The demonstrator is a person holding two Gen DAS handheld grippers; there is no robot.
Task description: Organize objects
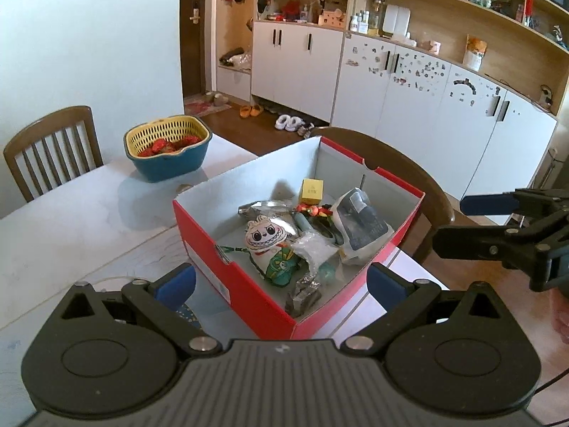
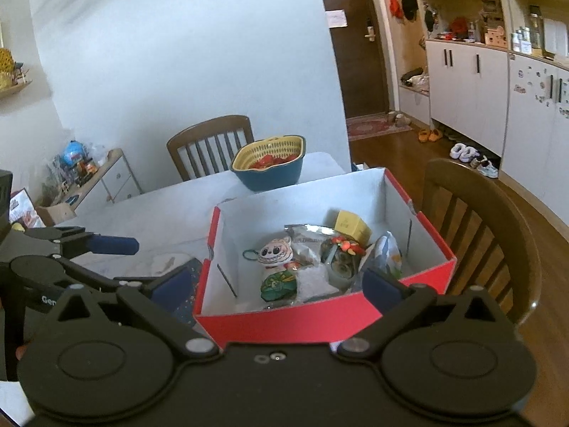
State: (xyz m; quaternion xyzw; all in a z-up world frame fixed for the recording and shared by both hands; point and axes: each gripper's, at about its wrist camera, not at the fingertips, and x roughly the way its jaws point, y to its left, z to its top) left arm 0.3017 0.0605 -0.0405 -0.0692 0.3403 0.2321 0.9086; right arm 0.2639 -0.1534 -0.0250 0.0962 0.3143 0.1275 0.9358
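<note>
An open red cardboard box (image 1: 249, 295) with white inner walls stands on the table; it also shows in the right wrist view (image 2: 284, 323). Inside lie a plush keychain doll (image 1: 268, 245) (image 2: 275, 263), a small yellow box (image 1: 312, 190) (image 2: 350, 226), foil packets (image 1: 270, 210), a clear bag (image 1: 314, 249) and a white pouch (image 1: 362, 224). My left gripper (image 1: 281, 281) is open and empty, its fingers astride the box's near corner. My right gripper (image 2: 275, 284) is open and empty over the box's near wall. The right gripper also shows at the right of the left wrist view (image 1: 462, 220).
A blue and yellow basket (image 1: 167, 149) (image 2: 270, 167) with red items stands at the table's far end. Wooden chairs stand at the far side (image 1: 49, 149) and right of the box (image 2: 480, 235). A dark patterned item (image 2: 186, 295) lies left of the box. White cabinets (image 1: 409, 99) line the room.
</note>
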